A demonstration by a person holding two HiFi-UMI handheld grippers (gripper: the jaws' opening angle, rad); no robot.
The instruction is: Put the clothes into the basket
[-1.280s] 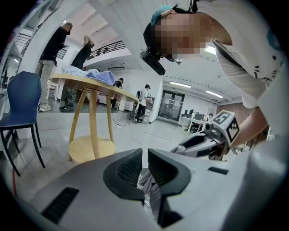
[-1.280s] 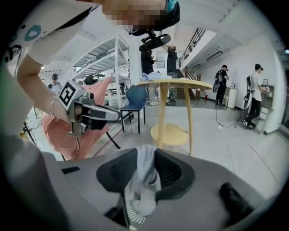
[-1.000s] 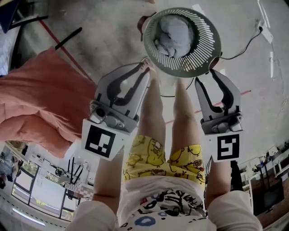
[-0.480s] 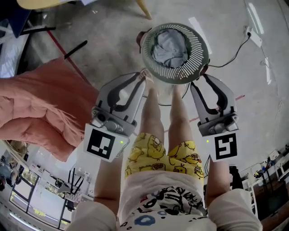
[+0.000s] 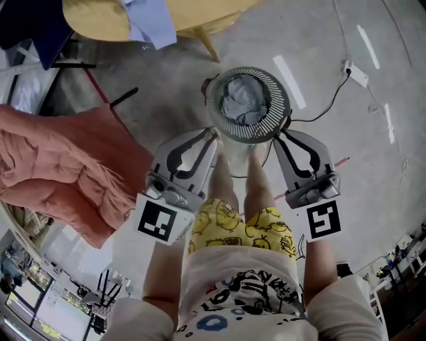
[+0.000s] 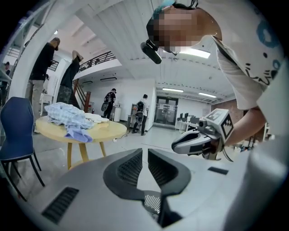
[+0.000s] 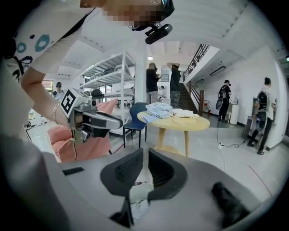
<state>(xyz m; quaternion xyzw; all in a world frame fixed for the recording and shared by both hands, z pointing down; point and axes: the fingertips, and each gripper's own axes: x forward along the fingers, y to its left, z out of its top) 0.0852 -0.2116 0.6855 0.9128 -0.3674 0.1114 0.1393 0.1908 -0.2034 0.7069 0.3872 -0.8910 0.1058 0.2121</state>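
A pink quilt (image 5: 60,166) lies at the left. Above it a yellow table (image 5: 100,20) carries a loose heap of clothes (image 5: 152,21), well apart from the basket (image 5: 282,110). The left gripper (image 5: 214,135) hangs over the floor, its jaws all but together with nothing between them. Just past its tips stands the basket, with a grey garment (image 5: 241,101) already bundled inside. The right gripper (image 5: 275,136), whose jaws have just been closing, is drawn nearly together too and pinches nothing. The heap looks light, soft and limp, so it will likely sag and trail. It is best pinched at a raised fold, gathering several layers.
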